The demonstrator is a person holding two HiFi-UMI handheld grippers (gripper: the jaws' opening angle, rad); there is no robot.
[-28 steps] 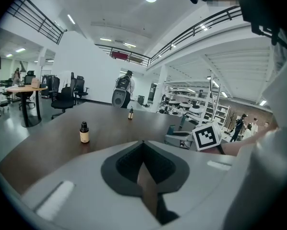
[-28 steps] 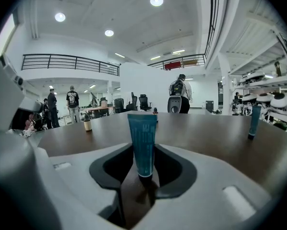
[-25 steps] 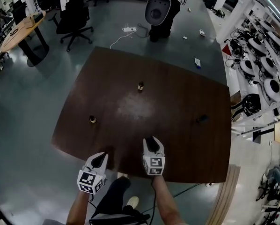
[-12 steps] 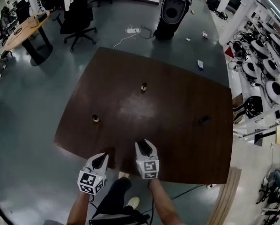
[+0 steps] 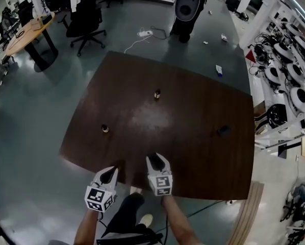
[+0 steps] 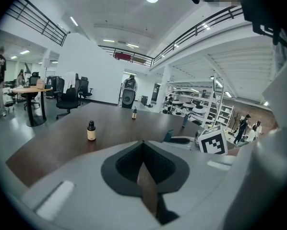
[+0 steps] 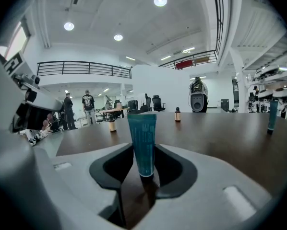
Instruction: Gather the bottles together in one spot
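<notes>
Tabletop (image 5: 193, 157): right gripper (image 7: 143, 152) grips tube (image 7: 142, 128); I'd carry it upright toward 2 bottles (image 7: 112, 125) mid-frame; left gripper (image 6: 143, 145) closed, empty.

two small amber bottles with dark caps, both upright on the brown table (image 5: 193, 157): the left amber bottle (image 5: 105, 128) stands near the left edge, the far amber bottle (image 5: 157, 93) sits further in towards the middle, well apart. a teal tube (image 7: 142, 140) stands upright, clamped between the jaws of the right gripper (image 5: 157, 161) at the near edge. a second teal tube (image 7: 271, 117) stands upright, off to the right.
</notes>
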